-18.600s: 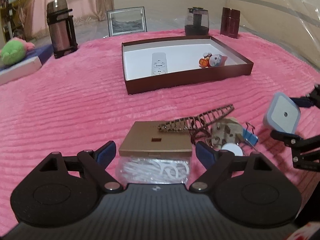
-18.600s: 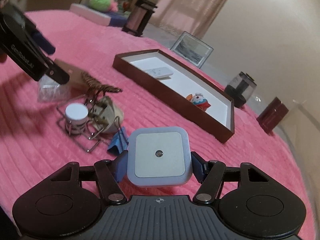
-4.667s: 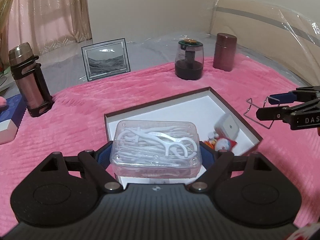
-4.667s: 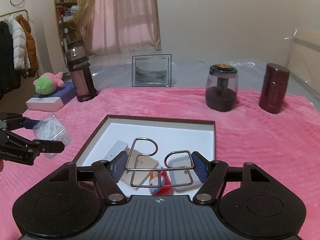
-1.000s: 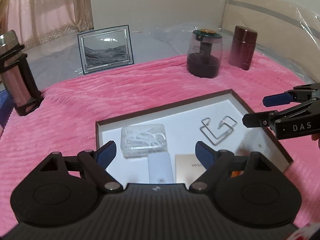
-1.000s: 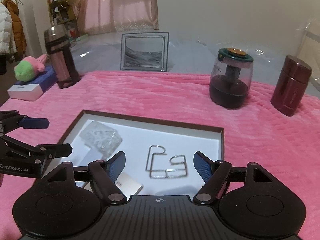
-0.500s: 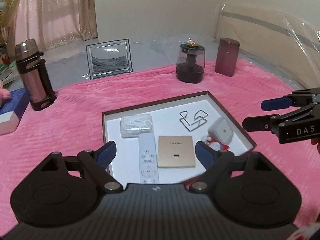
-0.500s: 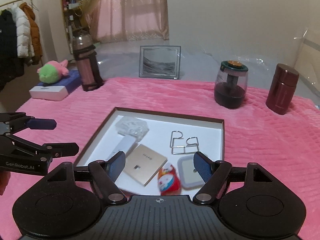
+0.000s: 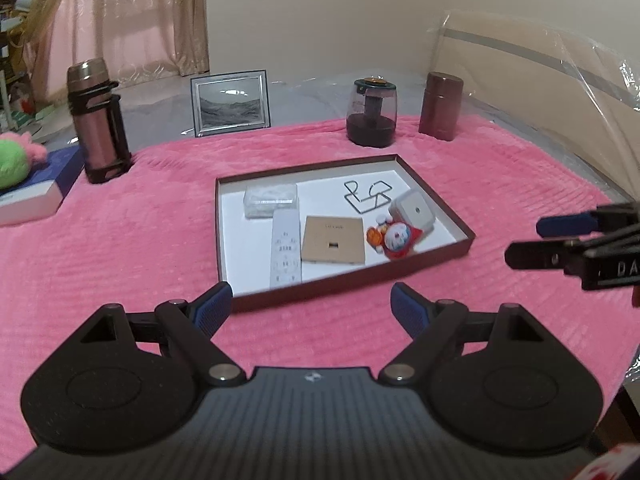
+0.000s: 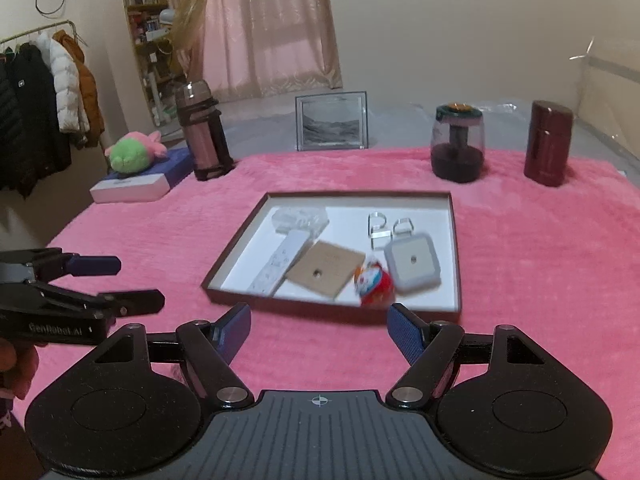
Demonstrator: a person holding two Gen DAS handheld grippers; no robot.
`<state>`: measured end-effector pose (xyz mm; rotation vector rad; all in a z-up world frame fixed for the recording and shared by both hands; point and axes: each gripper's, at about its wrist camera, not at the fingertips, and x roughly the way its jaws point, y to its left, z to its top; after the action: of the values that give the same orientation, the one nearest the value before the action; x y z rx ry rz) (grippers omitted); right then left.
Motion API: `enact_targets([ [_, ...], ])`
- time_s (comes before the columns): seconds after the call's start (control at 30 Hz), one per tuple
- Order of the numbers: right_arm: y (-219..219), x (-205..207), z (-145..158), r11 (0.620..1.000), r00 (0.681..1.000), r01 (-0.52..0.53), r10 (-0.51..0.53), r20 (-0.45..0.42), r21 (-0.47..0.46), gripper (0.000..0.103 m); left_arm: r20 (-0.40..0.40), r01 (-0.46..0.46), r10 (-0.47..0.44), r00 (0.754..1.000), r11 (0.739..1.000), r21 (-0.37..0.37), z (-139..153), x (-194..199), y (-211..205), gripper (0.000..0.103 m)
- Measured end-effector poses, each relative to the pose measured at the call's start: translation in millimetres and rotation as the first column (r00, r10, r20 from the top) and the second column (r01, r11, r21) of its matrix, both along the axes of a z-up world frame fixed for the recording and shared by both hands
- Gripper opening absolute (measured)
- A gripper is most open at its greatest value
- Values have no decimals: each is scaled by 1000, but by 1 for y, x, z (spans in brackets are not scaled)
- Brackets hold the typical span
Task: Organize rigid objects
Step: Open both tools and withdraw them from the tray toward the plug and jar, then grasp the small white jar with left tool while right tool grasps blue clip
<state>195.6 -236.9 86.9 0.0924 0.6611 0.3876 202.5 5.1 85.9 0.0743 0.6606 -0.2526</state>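
A brown tray (image 9: pixel 344 294) (image 10: pixel 332 314) with a white floor lies on the pink blanket. In it are a clear floss-pick box (image 9: pixel 271 200) (image 10: pixel 301 218), a white remote (image 9: pixel 285 250) (image 10: pixel 280 262), a tan square box (image 9: pixel 334 239) (image 10: pixel 326 269), a wire rack (image 9: pixel 366 196) (image 10: pixel 386 228), a grey-blue square night light (image 9: pixel 414 210) (image 10: pixel 412 264) and a red-and-white toy figure (image 9: pixel 396 238) (image 10: pixel 374 280). My left gripper (image 9: pixel 310 306) (image 10: pixel 132 284) stands open and empty just in front of the tray's near rim. My right gripper (image 10: pixel 318 326) (image 9: pixel 532 242) is open too, with nothing between its fingers.
Along the blanket's far edge stand a steel flask (image 9: pixel 98 120), a framed picture (image 9: pixel 230 103), a dark glass jar (image 9: pixel 371 111) and a maroon canister (image 9: pixel 442 105). A green plush toy (image 10: pixel 130 156) rests on a flat box at the left. Coats hang beyond.
Both grippers have drawn back from the tray, which now looks smaller and lies wholly ahead of the fingers. Both stayed open and empty.
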Motion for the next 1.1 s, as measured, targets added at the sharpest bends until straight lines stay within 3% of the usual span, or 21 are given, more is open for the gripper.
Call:
enact_targets([
  [0.3, 0, -61, -25, 1000, 1000, 29, -29, -11, 0, 72, 14, -63, 63, 998, 997, -38, -10, -51, 14, 83],
  [0.47, 7, -83, -38, 999, 999, 27, -28, -22, -45, 72, 3, -79, 80, 997, 995, -53, -19, -73, 16, 83],
  [0.77, 13, -105, -58, 997, 997, 39, -44, -69, -71, 72, -30, -93, 91, 995, 993, -77, -37, -98, 16, 83],
  [1.1, 13, -114, -75, 998, 994, 37, -43, -96, -59, 72, -45, -103, 102, 994, 994, -22, -57, -107, 17, 83],
])
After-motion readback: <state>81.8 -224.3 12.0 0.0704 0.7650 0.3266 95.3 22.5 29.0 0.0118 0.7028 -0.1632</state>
